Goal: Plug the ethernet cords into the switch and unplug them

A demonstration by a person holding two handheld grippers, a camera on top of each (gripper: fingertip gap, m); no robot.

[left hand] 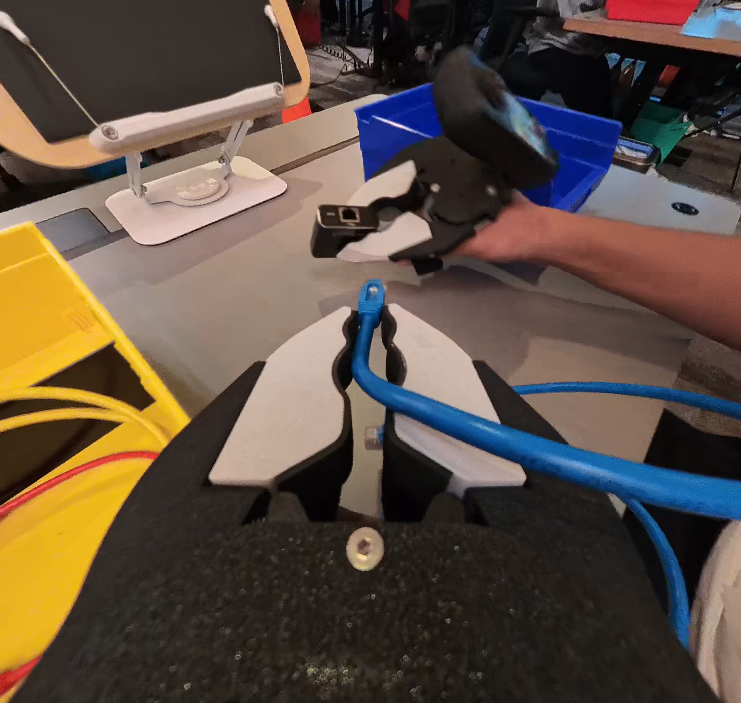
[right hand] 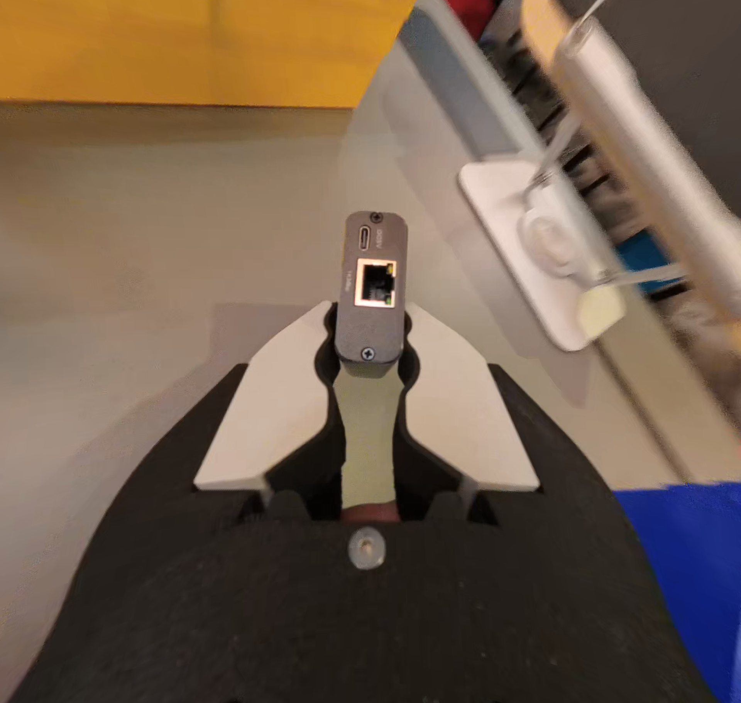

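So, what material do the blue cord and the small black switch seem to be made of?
Blue cord: likely rubbery plastic jacket, matte; it bends smoothly, with a clear plug tip. Switch: dark casing with a satin sheen and screwed end plate, metal or hard plastic; I cannot tell which.

**Grey table and the things lying on it**

A grey table (left hand: 224,307) is being seen with a yellow bin (left hand: 60,323) sitting at its left edge and a blue bin (left hand: 581,150) at its far right. A white stand (left hand: 196,202) is being carried near the back. Blue cable (left hand: 621,391) is being trailed over the right edge.
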